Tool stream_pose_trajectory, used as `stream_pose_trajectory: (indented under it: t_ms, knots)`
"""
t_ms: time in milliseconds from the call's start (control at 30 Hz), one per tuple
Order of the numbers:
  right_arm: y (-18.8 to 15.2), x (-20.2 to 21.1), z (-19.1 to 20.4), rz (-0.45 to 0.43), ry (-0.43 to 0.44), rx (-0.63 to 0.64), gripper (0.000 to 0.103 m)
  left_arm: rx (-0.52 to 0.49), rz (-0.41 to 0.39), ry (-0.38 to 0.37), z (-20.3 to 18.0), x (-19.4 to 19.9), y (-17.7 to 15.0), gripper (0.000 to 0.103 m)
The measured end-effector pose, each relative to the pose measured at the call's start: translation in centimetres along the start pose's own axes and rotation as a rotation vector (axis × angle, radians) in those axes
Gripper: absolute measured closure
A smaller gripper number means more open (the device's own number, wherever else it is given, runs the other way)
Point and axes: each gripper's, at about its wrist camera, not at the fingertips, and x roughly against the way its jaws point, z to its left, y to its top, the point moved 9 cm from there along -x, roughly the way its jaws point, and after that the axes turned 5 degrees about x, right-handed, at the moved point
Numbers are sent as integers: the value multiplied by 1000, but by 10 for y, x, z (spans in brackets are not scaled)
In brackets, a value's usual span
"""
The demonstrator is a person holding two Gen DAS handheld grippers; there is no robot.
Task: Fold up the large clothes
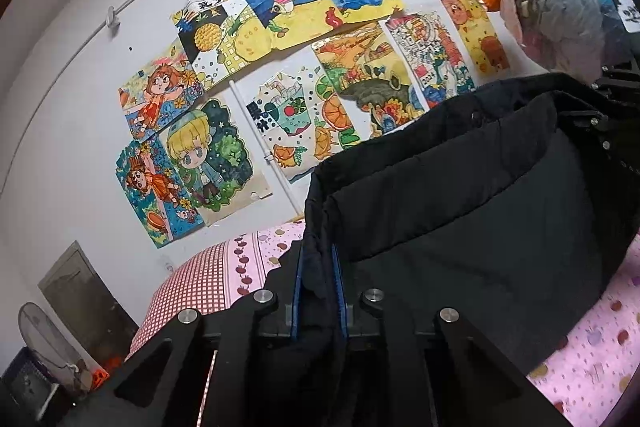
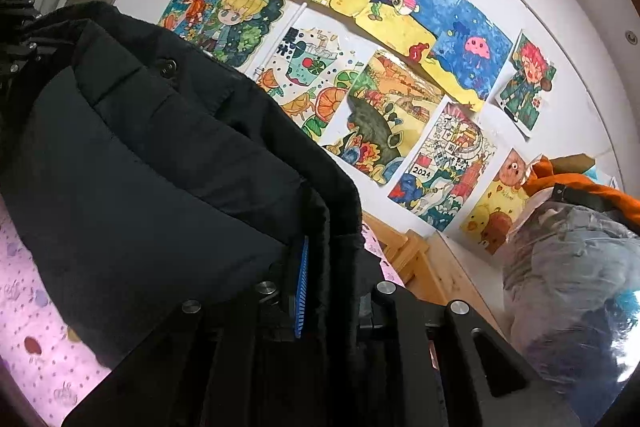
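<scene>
1. The room had a white wall [image 1: 80,75] papered with bright children's drawings [image 1: 288,67], and below it a bed under a pink dotted sheet [image 1: 592,355], part of it red-checked.
2. One large black padded coat [image 1: 460,211] hung stretched between the two grippers, lifted off the bed, its lower part sagging toward the sheet.
3. The left gripper [image 1: 318,291] had its blue-padded fingers [image 1: 297,287] pressed together on one end of the coat's upper edge; fabric filled the narrow gap between them.
4. The right gripper [image 2: 320,279] pinched the other end of that edge in the same way; only one blue pad showed, the other buried in cloth.
5. The coat's long axis ran from one gripper to the other, across in front of the wall. Each hand held its own end, so neither was nearer.
6. Counted: one coat, two grippers, one metal snap button [image 2: 166,65] visible near the top edge.
7. To the right of the bed stood a bulging clear plastic bag of clothes [image 2: 568,287] with orange fabric on top, well apart from the coat.
</scene>
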Motion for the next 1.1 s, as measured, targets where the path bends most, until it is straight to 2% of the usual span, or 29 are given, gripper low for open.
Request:
stream_pose_trajectory:
  t_ms: [300, 567, 900, 933, 1100]
  knots:
    - [19, -51, -3, -15, -25, -14, 92, 60, 56, 49, 3, -68, 7, 92]
    - [27, -98, 7, -29, -30, -26, 92, 57, 57, 86, 4, -110, 9, 92]
    - [19, -158, 22, -5, -57, -16, 92, 79, 106, 103, -6, -169, -9, 93]
    - [19, -163, 22, -7, -64, -14, 98, 84, 109, 107, -5, -174, -10, 93]
    - [14, -190, 29, 21, -62, -20, 99, 101, 148, 131, -5, -204, -22, 93]
